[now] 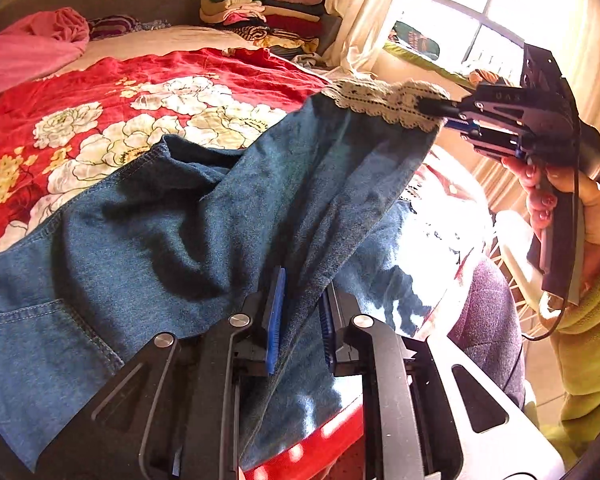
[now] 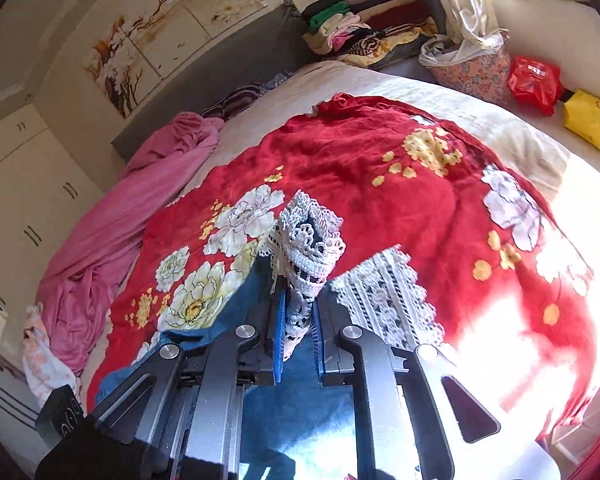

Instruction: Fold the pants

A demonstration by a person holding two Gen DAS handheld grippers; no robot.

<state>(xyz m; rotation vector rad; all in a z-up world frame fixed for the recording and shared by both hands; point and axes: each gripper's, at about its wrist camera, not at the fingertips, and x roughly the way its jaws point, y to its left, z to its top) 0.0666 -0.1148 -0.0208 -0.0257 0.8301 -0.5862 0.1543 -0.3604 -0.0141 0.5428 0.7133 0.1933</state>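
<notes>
Blue denim pants (image 1: 180,232) with white lace hems lie partly on the bed and are lifted at one leg. My left gripper (image 1: 300,312) is shut on the pants, pinching a fold of denim along the leg edge. My right gripper (image 2: 300,320) is shut on the lace hem (image 2: 308,248) of one leg; it shows in the left wrist view (image 1: 432,106) holding that hem (image 1: 384,100) up at the right. The other leg's lace hem (image 2: 388,300) lies flat on the bedspread.
A red floral bedspread (image 2: 380,168) covers the bed. A pink cloth (image 2: 112,220) lies at its left. Stacks of folded clothes (image 1: 260,12) sit at the head. A floral bag (image 2: 472,68), red packet and yellow box stand beside the bed near the curtain.
</notes>
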